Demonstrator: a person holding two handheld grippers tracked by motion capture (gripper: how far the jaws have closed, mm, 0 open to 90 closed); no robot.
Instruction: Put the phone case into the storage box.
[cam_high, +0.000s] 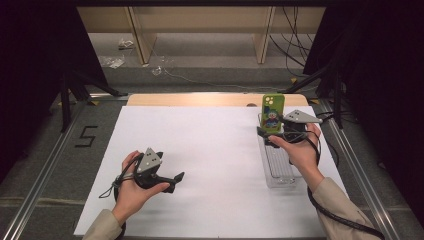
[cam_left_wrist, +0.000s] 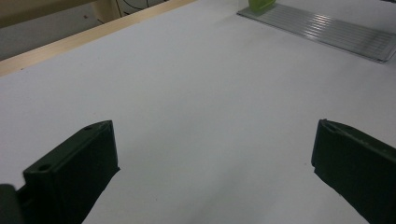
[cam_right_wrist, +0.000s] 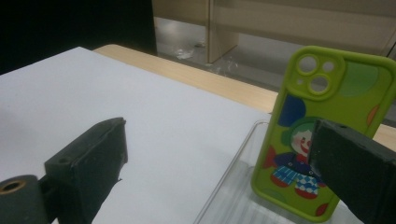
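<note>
Right now my right gripper (cam_high: 270, 133) hangs at the far right of the white sheet (cam_high: 200, 150), its jaws spread wide and holding nothing. Just ahead of it a lime-green phone case (cam_right_wrist: 322, 135), printed with a cartoon clown, stands upright at the far end of a clear ribbed tray (cam_high: 279, 167). In the right gripper view one jaw overlaps the case's lower right side and the other sits well off to the left, over bare sheet. I cannot tell whether the near jaw touches the case. I judge the case stands on end because the tray's grooves prop it there, which leaves its two side edges free for a pinch.

My left gripper (cam_high: 167, 181) rests low over the near left of the sheet, cradled in the left hand (cam_high: 134, 187), jaws also wide apart and empty. Ahead of it and to its right, well apart, I see the tray's long edge and a sliver of green.

For room: between the two grippers lies only open white sheet. Beyond the right gripper, the wooden table edge (cam_high: 210, 99) runs close behind the case, so a push forward could tip it off the tray. The tray's thin wall sits just under the right gripper, a rim to clear.
</note>
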